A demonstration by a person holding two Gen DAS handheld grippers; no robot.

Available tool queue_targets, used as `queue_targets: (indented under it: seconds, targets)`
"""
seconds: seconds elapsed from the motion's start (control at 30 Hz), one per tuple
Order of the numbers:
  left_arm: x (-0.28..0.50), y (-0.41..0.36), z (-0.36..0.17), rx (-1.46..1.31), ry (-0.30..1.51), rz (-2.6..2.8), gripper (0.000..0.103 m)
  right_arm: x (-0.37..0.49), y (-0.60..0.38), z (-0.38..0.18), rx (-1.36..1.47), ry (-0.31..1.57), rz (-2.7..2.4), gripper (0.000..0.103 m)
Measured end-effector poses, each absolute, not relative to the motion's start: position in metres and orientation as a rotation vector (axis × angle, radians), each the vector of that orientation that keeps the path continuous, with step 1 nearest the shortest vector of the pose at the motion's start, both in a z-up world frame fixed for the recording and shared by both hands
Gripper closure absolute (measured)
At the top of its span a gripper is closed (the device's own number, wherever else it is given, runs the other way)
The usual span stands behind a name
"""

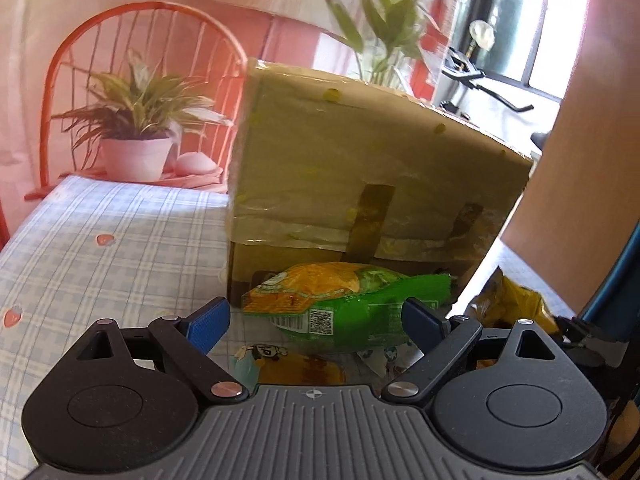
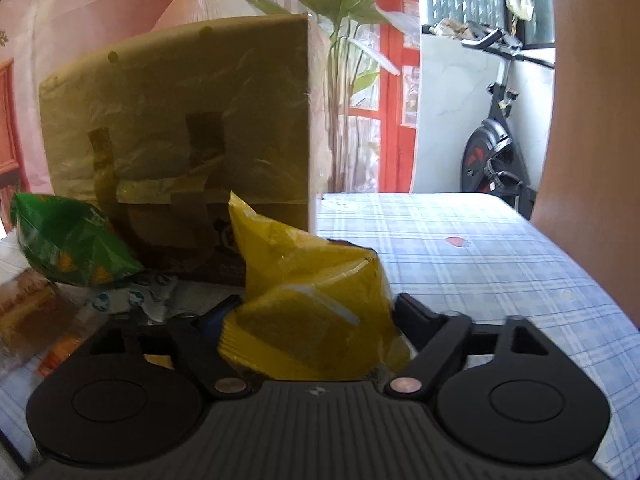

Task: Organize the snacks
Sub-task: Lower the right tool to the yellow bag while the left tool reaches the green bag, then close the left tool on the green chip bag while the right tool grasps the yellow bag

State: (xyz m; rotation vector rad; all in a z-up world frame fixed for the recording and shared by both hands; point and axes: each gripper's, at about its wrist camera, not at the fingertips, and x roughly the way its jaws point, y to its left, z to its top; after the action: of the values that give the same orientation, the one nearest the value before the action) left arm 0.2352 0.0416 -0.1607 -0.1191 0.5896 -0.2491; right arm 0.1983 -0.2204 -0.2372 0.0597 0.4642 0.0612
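Observation:
A green and orange snack bag point(image 1: 344, 304) lies on its side in front of a tall cardboard box point(image 1: 380, 160). My left gripper point(image 1: 316, 314) stands open around it; the right pad point(image 1: 424, 324) touches the bag and a small gap shows at the left pad point(image 1: 208, 320). A yellow snack bag point(image 2: 312, 280) stands upright between the fingers of my right gripper point(image 2: 316, 308), which is shut on it; the bag bulges over the left finger. In the right wrist view the green bag point(image 2: 72, 236) lies to the left, before the box point(image 2: 180, 120).
Several small packets point(image 1: 304, 364) point(image 2: 24, 312) lie under and beside the green bag. A blue checked cloth covers the table point(image 1: 100, 260) point(image 2: 480, 248). A potted plant point(image 1: 136, 156) sits on an orange chair at far left. A brown panel point(image 2: 592, 120) borders the right.

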Motion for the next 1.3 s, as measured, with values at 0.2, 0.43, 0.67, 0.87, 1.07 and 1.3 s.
queue_targets:
  seconds: [0.2, 0.43, 0.67, 0.87, 1.07, 1.3]
  targets:
    - [0.245, 0.037, -0.163, -0.151, 0.612, -0.258, 0.009, 0.194, -0.218, -0.239, 0.056, 0.448, 0.07, 0.029]
    - [0.244, 0.021, -0.168, -0.081, 0.622, -0.289, 0.009, 0.194, -0.22, -0.241, 0.071, 0.445, 0.078, 0.029]
    - [0.25, 0.014, -0.177, -0.107, 0.673, -0.26, 0.009, 0.195, -0.22, -0.241, 0.078, 0.443, 0.082, 0.029]
    - [0.266, 0.005, -0.182, -0.107, 0.684, -0.193, 0.008, 0.195, -0.221, -0.241, 0.081, 0.442, 0.084, 0.029]
    - [0.284, 0.008, -0.184, -0.132, 0.677, -0.119, 0.006, 0.195, -0.221, -0.241, 0.085, 0.442, 0.086, 0.029]
    - [0.295, 0.016, -0.192, -0.182, 0.7, -0.168, 0.013, 0.195, -0.222, -0.242, 0.088, 0.441, 0.087, 0.029]
